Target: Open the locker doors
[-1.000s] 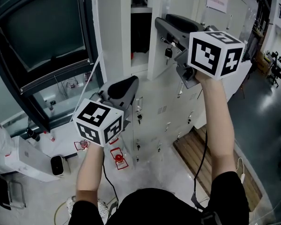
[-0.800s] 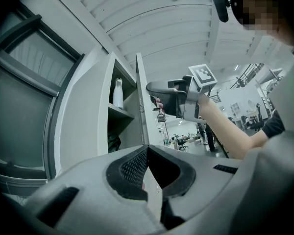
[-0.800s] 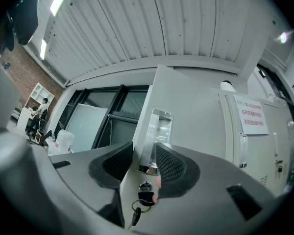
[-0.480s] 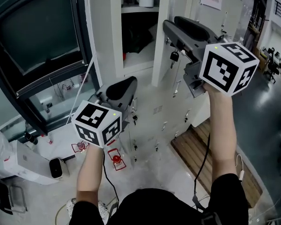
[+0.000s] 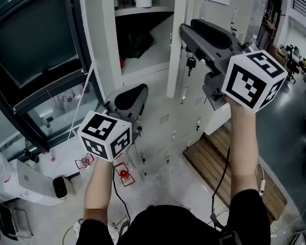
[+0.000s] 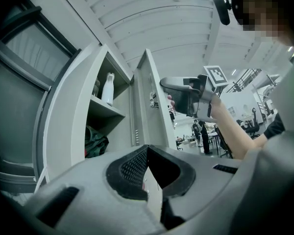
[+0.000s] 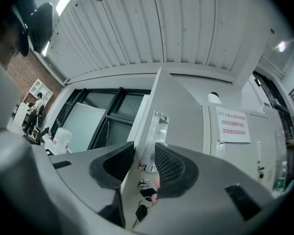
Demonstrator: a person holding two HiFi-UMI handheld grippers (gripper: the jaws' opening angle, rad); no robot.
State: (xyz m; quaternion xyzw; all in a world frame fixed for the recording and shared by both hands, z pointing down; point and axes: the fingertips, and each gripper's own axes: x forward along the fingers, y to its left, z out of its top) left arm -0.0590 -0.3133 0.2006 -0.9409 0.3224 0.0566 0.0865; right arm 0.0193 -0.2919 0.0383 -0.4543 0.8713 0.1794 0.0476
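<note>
The white locker door (image 5: 176, 60) stands swung open, edge toward me, with a key (image 5: 190, 63) hanging from its lock. My right gripper (image 5: 186, 32) is raised at that edge. In the right gripper view its jaws (image 7: 144, 163) straddle the door (image 7: 171, 111) and are closing, with a gap still beside the pads; the key (image 7: 141, 212) dangles below. My left gripper (image 5: 137, 93) hangs lower, in front of the lower lockers, shut with nothing in it (image 6: 147, 153). The open compartment holds a white bottle (image 6: 108, 88) above and a dark green bag (image 6: 95, 143) below.
Closed lockers with keys (image 5: 194, 121) run below and to the right. A paper notice (image 7: 233, 125) is stuck on the neighbouring door. A dark window frame (image 5: 35, 60) stands at left. On the floor are a wooden platform (image 5: 219, 162), red objects (image 5: 123, 173) and a white box (image 5: 25, 182).
More of the open compartment and its upper shelf has come into view. The right gripper has drifted right while staying at the door's edge. The left gripper has hardly moved.
</note>
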